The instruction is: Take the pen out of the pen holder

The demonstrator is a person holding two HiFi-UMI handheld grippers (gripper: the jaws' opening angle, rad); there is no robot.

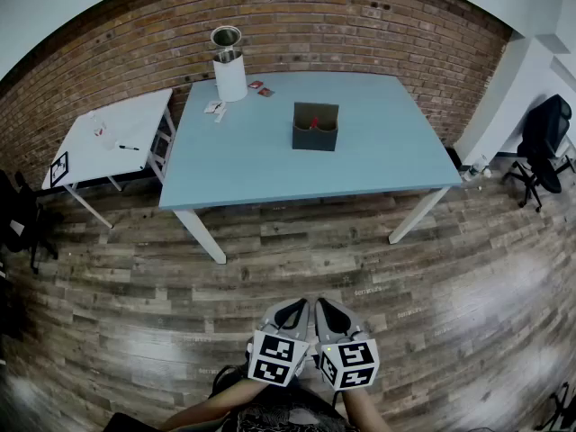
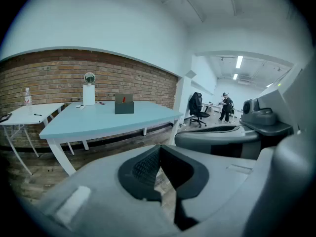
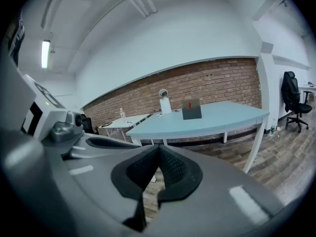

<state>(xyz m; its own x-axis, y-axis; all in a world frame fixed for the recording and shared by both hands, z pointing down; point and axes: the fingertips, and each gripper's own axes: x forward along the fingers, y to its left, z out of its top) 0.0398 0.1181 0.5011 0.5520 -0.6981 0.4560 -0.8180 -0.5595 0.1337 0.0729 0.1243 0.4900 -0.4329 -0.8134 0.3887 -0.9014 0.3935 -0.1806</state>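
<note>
Hand-held grippers (image 2: 159, 152) (image 3: 158, 151) both closed, empty, red pen (image 1: 314, 123) standing in pen holder (image 1: 316, 137)

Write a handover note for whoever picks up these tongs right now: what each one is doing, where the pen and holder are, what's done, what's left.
Left tongs: shut, empty, held low over the wooden floor, well short of the table.
Right tongs: shut, empty, right beside the left ones.
Pen holder: dark box on the blue table, towards the brick-wall side.
Pen: red, standing inside the holder.
Done: nothing yet.
Left: walk up to the table, open one pair, grip the pen, lift it out.
</note>
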